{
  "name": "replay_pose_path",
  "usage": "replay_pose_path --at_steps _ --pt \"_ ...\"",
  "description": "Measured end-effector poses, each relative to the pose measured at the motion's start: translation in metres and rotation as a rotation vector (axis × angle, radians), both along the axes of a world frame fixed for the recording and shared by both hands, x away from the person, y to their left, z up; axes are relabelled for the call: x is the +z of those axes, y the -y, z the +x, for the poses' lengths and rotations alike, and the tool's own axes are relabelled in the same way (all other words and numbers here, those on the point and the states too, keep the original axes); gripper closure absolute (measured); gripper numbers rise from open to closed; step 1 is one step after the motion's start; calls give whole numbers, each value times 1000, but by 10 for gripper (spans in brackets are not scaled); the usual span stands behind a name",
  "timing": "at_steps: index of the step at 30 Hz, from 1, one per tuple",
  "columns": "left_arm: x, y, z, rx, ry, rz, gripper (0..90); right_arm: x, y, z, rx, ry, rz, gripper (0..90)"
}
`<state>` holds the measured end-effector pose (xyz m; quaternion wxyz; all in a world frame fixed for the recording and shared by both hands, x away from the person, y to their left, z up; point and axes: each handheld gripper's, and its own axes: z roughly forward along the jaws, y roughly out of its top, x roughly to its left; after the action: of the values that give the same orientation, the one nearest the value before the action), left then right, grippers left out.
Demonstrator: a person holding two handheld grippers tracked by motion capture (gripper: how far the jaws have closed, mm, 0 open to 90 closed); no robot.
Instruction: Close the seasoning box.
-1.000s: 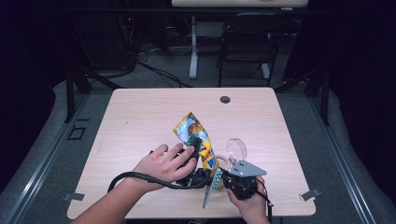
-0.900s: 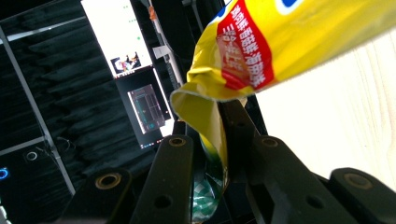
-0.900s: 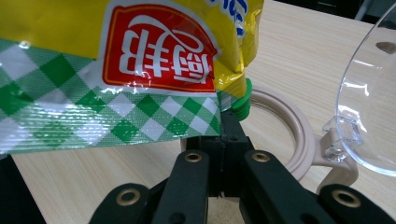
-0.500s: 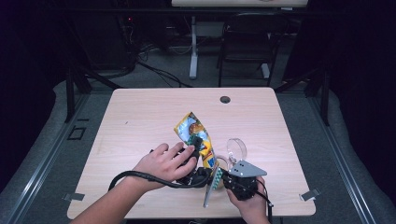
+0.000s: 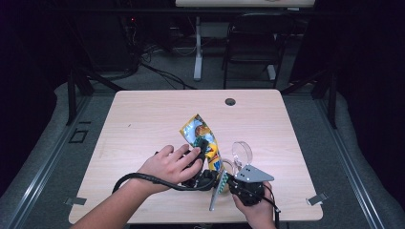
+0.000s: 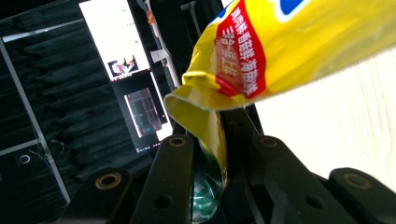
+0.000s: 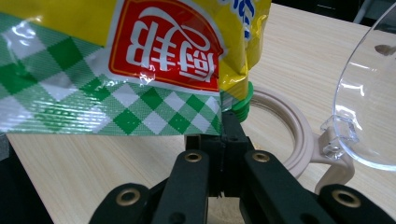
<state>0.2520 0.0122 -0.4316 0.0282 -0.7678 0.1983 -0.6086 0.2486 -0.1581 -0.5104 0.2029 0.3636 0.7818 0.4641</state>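
Both ends pinched: left hand-held gripper (image 5: 203, 145) and right hand-held gripper (image 7: 227, 122) clamped on crinkly yellow-green foil snack bag (image 5: 203, 138); best pulled apart steadily, evenly, tearing near the seal.

One snack bag (image 5: 203, 138), one clear lid (image 5: 241, 152), one ring (image 7: 285, 135), two grippers.

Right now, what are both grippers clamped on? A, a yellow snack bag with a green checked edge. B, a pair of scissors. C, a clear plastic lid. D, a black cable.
A: the left gripper pinches the yellow snack bag at a folded edge, and the right gripper is shut on its green checked edge, while the clear lid lies untouched on the table.
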Motion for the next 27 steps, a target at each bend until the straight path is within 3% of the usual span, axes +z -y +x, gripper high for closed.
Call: replay_pose_path --at_steps 5,27 --pt "0 1 1 -3 -8 -3 836 0 1 0 -1 1 1 900" --pt "3 5 -4 -5 26 44 834 -1 0 -1 1 2 3 900"
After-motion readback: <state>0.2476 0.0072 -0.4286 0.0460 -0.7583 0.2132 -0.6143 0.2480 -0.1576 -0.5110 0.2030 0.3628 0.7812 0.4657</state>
